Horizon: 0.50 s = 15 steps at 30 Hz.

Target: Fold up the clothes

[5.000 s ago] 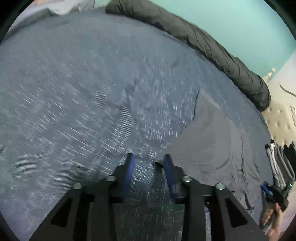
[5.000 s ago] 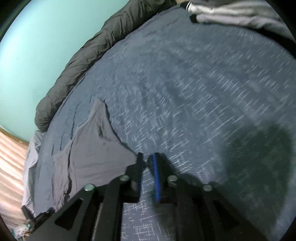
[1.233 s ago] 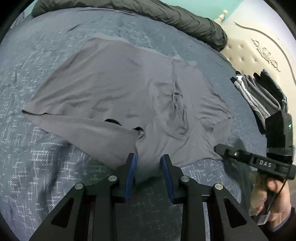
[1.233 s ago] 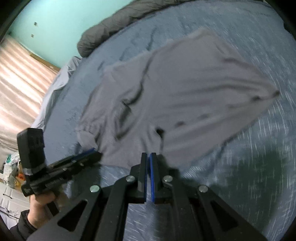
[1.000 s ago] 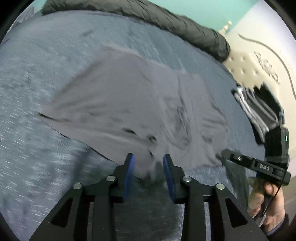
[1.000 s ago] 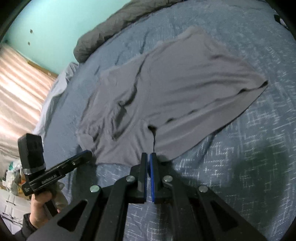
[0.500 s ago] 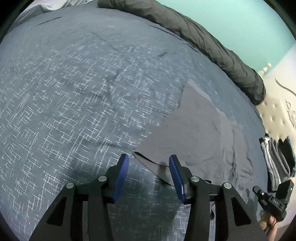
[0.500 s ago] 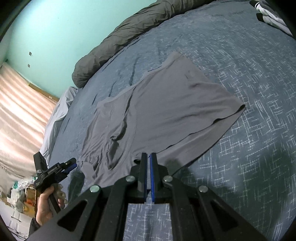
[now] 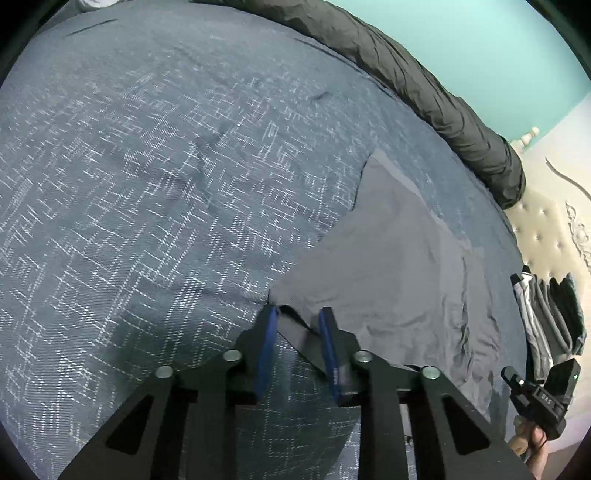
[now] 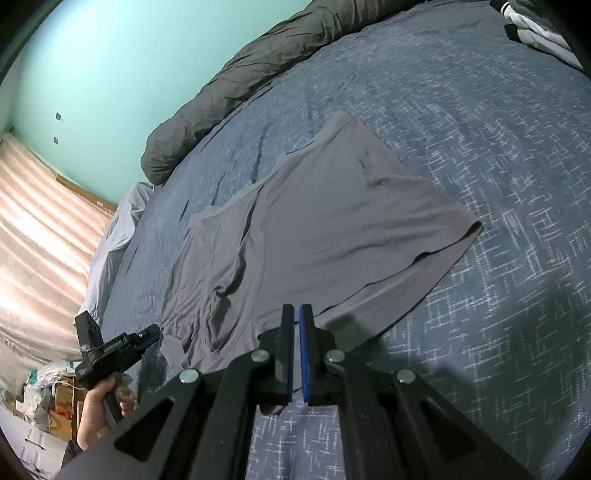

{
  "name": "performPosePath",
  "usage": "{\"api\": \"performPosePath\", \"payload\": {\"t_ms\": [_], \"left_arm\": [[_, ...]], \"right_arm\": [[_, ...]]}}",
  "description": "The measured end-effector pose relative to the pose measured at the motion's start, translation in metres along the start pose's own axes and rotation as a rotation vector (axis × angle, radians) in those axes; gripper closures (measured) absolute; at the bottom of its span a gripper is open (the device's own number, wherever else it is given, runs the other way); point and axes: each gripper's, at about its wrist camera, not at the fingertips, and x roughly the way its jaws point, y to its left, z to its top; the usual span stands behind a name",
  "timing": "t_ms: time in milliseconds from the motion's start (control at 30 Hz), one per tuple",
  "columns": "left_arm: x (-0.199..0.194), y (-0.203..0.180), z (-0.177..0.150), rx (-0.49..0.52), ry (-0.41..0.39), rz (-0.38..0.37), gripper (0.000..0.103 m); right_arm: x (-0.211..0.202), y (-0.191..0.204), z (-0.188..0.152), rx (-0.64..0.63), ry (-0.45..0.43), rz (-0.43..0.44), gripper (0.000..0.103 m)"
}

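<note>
Grey boxer shorts (image 10: 317, 229) lie spread flat on the blue patterned bedspread (image 10: 498, 122). In the left wrist view the shorts (image 9: 399, 266) reach from the middle to the right. My left gripper (image 9: 297, 314) is open, with one leg corner of the shorts between its fingers. It also shows in the right wrist view (image 10: 147, 338), at the far left hem. My right gripper (image 10: 296, 312) is shut just above the near hem of the shorts; whether it pinches cloth I cannot tell. It shows in the left wrist view (image 9: 513, 380) at the lower right.
A rolled dark grey duvet (image 9: 424, 92) lies along the far edge of the bed by the teal wall. A stack of folded clothes (image 9: 550, 317) sits near the headboard at the right. White and black garments (image 10: 532, 26) lie at the top right. Clutter (image 10: 48, 398) sits on the floor beside the bed.
My left gripper swung from the crotch of the shorts to their left leg corner and now straddles it, jaws narrower than half a second ago. My right gripper stayed shut and pulled back.
</note>
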Motion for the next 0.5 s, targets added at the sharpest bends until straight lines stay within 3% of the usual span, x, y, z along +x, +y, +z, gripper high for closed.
{"api": "performPosePath", "payload": {"t_ms": [200,500], "left_arm": [[0.001,0.000,0.001,-0.015,-0.004,-0.023,0.098],[-0.006,-0.013,0.006,0.002,-0.043,-0.054,0.102]], "right_arm": [[-0.006,-0.010,0.003,0.029,-0.018,-0.006,0.101],[-0.016,-0.024,0.010,0.057,-0.052,-0.023,0.101]]}}
